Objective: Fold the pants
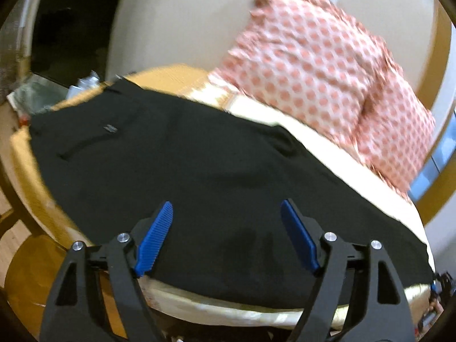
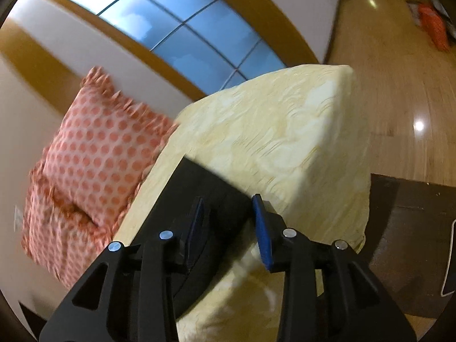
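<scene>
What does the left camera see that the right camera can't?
Only the left wrist view shows the waist end of the black pants, with a pocket slit and a small label, and the open left tongs.

Only the right wrist view shows the window, the shiny wooden floor, the hem end of the pants and the open right tongs.

Both show the pants, the yellow bed cover and the pink dotted pillows.

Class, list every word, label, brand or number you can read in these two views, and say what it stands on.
None can be read.
Small grey tag on the black pants: too blurred to read.
Polka-dot pillows, yellow bedspread, left tongs, right tongs: no text shows.
</scene>
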The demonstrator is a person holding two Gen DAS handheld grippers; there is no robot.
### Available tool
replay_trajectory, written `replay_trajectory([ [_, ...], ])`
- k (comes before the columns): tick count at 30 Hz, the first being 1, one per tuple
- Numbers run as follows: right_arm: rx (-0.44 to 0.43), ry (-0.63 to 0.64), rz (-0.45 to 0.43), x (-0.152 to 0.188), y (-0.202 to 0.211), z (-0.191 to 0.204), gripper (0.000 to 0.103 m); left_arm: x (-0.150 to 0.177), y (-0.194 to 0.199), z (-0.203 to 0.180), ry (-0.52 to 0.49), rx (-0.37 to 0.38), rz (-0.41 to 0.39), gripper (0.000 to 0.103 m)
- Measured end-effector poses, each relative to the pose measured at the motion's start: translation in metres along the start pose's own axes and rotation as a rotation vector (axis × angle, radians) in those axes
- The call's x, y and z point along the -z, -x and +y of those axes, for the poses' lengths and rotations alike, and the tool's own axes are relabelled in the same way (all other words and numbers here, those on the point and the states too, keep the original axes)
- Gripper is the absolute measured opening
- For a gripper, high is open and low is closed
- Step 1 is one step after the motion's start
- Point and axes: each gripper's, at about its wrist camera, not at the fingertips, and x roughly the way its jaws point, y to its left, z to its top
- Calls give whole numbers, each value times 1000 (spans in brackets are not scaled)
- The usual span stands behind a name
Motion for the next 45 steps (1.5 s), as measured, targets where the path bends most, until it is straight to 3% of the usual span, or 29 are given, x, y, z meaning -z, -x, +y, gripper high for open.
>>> replay_trajectory([
  [6,-177,62,76,30,-1,14,37,13,-11,-16,-72,-7,-2,89],
  [11,-153,-46,0,21,-2,4,35,18,-13,-17,-101,22,-13,96],
  [13,-122,-58,10,17,-9,3,21,18,-12,-17,-104,38,-23,98],
  [14,-115,-58,26,17,-13,4,7,19,-12,-17,-107,43,-29,99],
  [15,-118,-55,20,17,-13,9,6,20,-12,-18,-110,45,-32,99],
  [20,-177,115,-27,18,0,79,6,23,-13,-19,-125,45,-48,101],
  [23,-317,283,9,38,5,159,6,23,-12,-18,-120,52,-56,101],
  [26,-518,447,132,88,2,245,6,24,-11,-17,-115,55,-63,101],
  [29,-690,652,372,183,-9,319,6,23,-11,-16,-99,62,-61,101],
  [32,-670,848,666,288,-33,340,5,20,-9,-13,-71,82,-55,101],
  [35,-594,894,793,341,-54,326,5,19,-4,-9,-53,105,-50,101],
  [42,-638,883,576,319,-28,353,5,17,11,8,-30,82,-76,101],
  [45,-648,998,560,336,-19,361,5,16,15,14,5,96,-90,101],
])
